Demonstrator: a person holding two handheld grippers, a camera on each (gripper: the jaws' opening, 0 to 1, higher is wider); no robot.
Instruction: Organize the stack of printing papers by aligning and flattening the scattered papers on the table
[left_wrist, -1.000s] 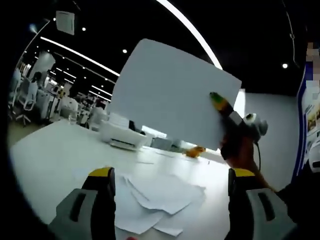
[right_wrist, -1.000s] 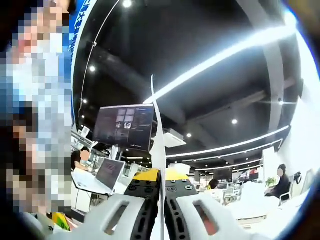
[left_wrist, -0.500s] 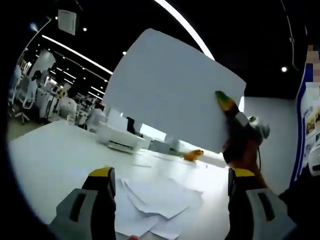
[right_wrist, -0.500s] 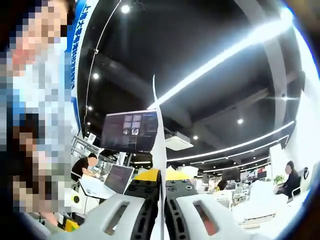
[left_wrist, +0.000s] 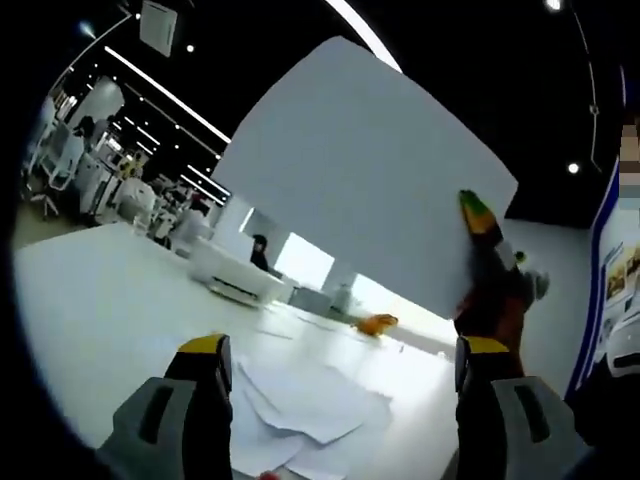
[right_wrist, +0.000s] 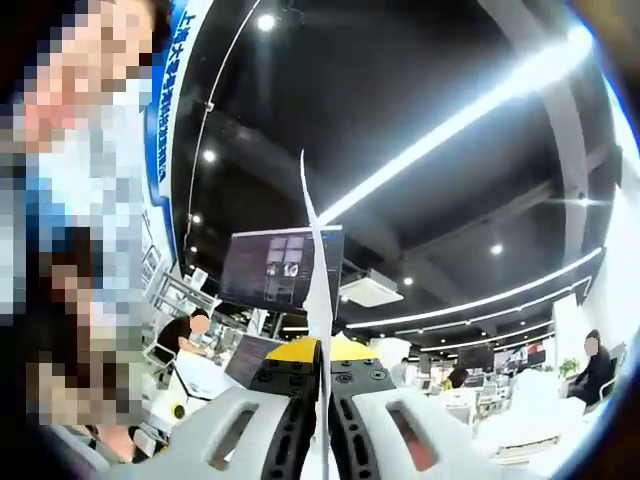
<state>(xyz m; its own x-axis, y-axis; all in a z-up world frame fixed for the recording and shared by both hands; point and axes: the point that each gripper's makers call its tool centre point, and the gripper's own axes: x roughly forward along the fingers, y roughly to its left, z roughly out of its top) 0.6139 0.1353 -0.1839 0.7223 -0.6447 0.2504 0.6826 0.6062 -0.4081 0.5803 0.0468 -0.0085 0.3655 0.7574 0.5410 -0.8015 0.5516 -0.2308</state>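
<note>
Right gripper (right_wrist: 322, 375): my jaws clamped on one sheet (left_wrist: 360, 170), held high above the table (left_wrist: 90, 300)
Left gripper (left_wrist: 340, 365): released, holding nothing
Pile (left_wrist: 300, 405): scattered below
Tip: lower the sheet flat, corners matching the pile

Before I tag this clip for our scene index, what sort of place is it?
Probably a large open-plan office or lab: a long white table strewn with printing papers, a printer-like machine, and a big wall screen above a person at a laptop.
</note>
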